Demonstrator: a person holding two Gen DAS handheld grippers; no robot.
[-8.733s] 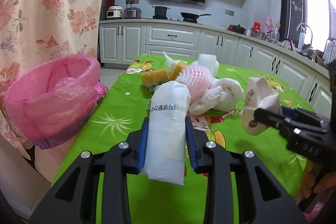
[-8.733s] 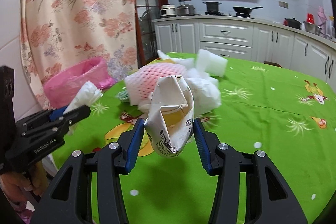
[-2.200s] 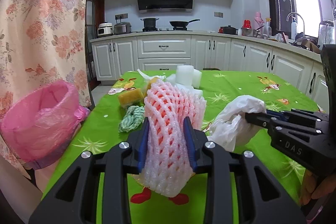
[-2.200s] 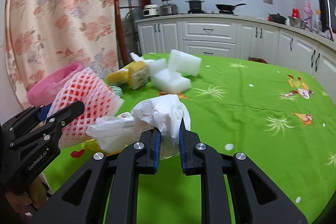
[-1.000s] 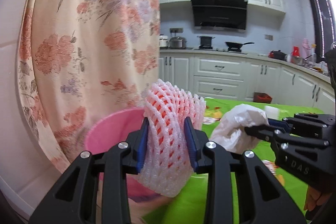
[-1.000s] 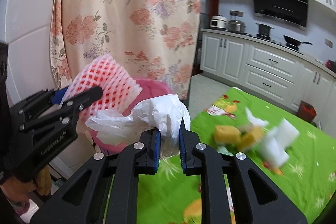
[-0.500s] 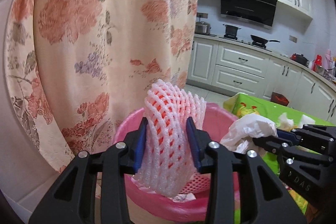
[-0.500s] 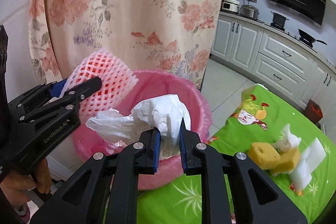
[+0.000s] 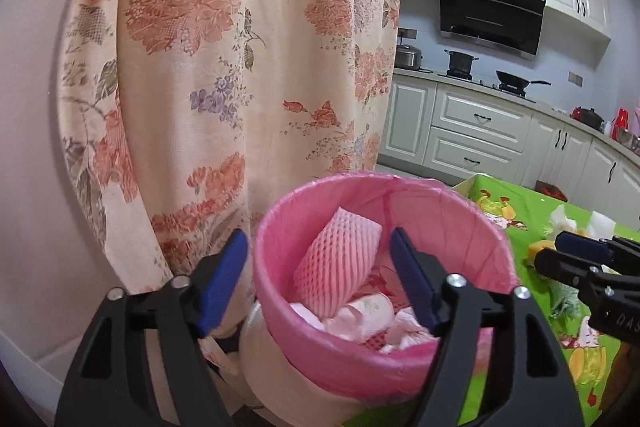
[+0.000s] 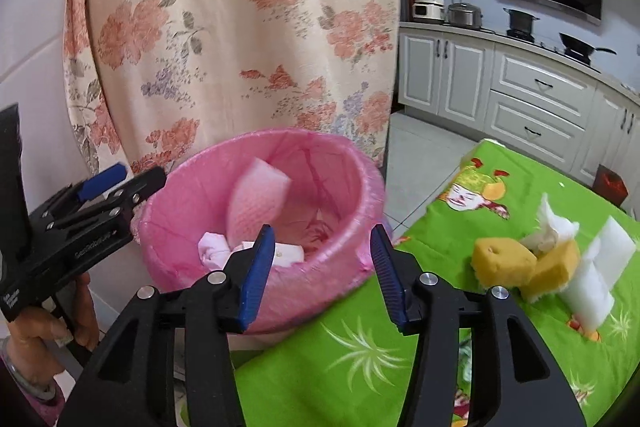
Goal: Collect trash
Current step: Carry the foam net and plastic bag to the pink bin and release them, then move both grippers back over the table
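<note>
Where it leans, foam net long-axis upright, bin-ward.

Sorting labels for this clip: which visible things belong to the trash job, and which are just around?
Job:
- pink-lined bin
- foam fruit net in it
- yellow sponges and white foam blocks on the green tablecloth
- left tool, right tool, both open

Around:
- floral curtain
- cabinets
- range hood
</note>
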